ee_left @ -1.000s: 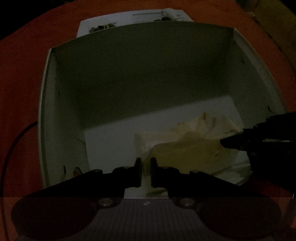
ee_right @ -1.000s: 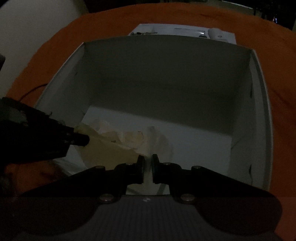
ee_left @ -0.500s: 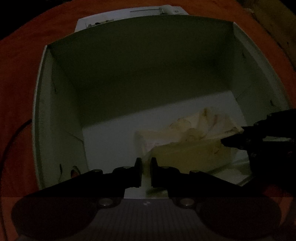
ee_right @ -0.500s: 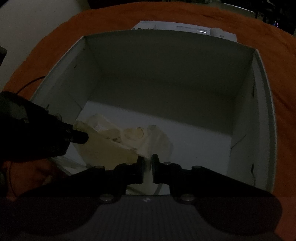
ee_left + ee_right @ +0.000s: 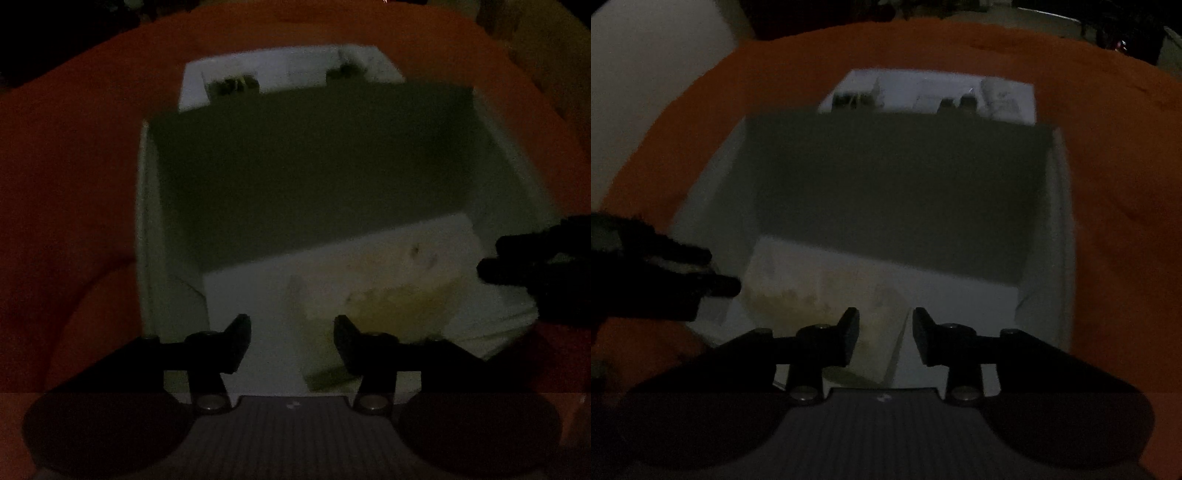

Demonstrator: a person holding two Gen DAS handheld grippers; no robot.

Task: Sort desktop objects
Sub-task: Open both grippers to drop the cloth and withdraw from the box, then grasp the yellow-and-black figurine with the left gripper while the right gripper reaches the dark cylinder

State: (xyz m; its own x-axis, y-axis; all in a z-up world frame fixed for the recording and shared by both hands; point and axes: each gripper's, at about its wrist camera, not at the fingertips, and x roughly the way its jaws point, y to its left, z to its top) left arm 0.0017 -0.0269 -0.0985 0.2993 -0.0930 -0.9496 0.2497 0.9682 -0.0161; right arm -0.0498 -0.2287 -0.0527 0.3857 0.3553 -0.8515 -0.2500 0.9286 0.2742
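A pale yellow crumpled cloth or bag (image 5: 399, 302) (image 5: 798, 295) lies on the floor of a large white open box (image 5: 147, 229) (image 5: 1060, 221). My left gripper (image 5: 291, 332) hangs over the box's near side, jaws opening, nothing between them. My right gripper (image 5: 885, 332) is likewise above the near edge, jaws opening and empty, with the cloth below and left of it. Each view catches the other gripper as a dark shape at the box's side: the right gripper (image 5: 539, 266) and the left gripper (image 5: 665, 269). The picture is dim and blurred.
The box stands on an orange tablecloth (image 5: 74, 184) (image 5: 1126, 184). Behind the box lies a flat white tray or lid (image 5: 288, 74) (image 5: 931, 94) holding small dark items. A pale wall or surface (image 5: 646, 74) shows at the far left.
Both grippers were shut on the cloth's edges; now both stand apart and have risen away from the box. The cloth has dropped flatter onto the box floor.
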